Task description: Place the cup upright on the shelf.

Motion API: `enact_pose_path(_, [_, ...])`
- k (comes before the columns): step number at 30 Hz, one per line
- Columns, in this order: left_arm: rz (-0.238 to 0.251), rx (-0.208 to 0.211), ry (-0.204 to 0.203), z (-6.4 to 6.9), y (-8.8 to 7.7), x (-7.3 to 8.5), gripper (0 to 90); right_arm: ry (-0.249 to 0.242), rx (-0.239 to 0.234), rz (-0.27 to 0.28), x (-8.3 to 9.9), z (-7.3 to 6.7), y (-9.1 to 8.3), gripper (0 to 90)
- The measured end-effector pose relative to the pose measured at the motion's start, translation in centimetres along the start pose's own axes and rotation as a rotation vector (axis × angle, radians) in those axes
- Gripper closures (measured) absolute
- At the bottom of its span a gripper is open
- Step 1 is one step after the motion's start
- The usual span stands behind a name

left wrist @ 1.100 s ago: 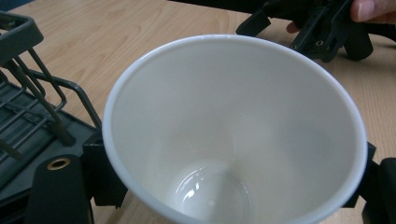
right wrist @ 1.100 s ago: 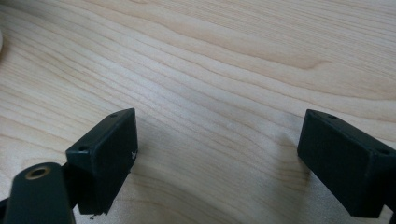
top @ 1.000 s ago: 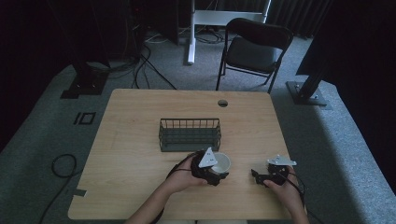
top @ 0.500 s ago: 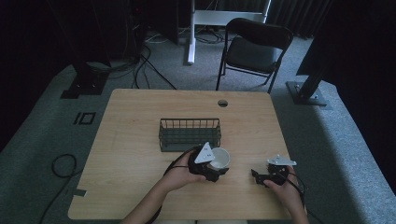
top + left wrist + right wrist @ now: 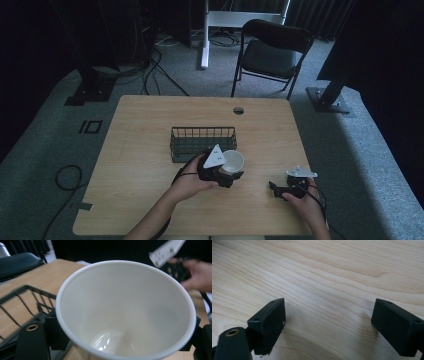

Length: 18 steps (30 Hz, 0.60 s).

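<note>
My left forearm enters the high view at 6 o'clock and angles toward 1 o'clock. The left hand wraps the left claw from behind, grey plate on top tilted. In the left claw view its jaws stand either side of a cup, clamped on the wall. The right hand sits at 5 o'clock and holds the right claw low, pointing toward 9 o'clock, jaws spread wide, nothing between them.

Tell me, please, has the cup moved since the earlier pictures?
Yes. Held in the left gripper, the cup has shifted up the high view, closer to the basket.
</note>
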<state>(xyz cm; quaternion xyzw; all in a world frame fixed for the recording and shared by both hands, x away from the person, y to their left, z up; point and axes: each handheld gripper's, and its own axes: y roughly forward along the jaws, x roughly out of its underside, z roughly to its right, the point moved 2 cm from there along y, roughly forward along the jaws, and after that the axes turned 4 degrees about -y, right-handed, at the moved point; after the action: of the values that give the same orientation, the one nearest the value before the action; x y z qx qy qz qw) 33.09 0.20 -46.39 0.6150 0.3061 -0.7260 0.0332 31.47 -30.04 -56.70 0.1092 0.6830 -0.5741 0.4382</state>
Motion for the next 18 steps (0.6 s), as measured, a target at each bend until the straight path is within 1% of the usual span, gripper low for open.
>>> enact_pose_path(2, [0.023,-0.011,-0.022,-0.3,-0.3,-0.5,21.4,0.001,0.000,0.000,0.0,0.0,0.0,11.9])
enact_pose_path(4, [0.035,-0.024,-0.035,-0.6,-0.6,-0.9,21.4,0.001,0.000,0.000,0.0,0.0,0.0,11.9])
enact_pose_path(8, [0.048,-0.079,-0.024,-1.2,-1.0,-1.6,21.4,0.001,0.000,-0.001,0.0,0.0,0.0,11.9])
enact_pose_path(9, [0.048,-0.089,-0.028,-1.3,-1.1,-1.7,21.4,0.001,0.000,-0.001,0.0,0.0,0.0,11.9])
enact_pose_path(11, [0.067,-0.116,-0.036,-1.7,-1.4,-2.1,21.4,0.001,0.000,-0.001,0.0,0.0,0.0,11.9])
enact_pose_path(12, [0.065,-0.122,-0.038,-1.8,-1.5,-2.2,21.4,0.001,0.000,-0.001,0.0,0.0,0.0,11.9])
enact_pose_path(17, [0.095,-0.170,-0.055,-2.4,-2.0,-3.2,21.4,0.001,0.000,0.000,0.0,0.0,0.0,11.9])
enact_pose_path(18, [0.095,-0.175,-0.056,-2.5,-2.0,-3.4,21.5,0.001,0.000,0.000,0.0,0.0,0.0,11.9])
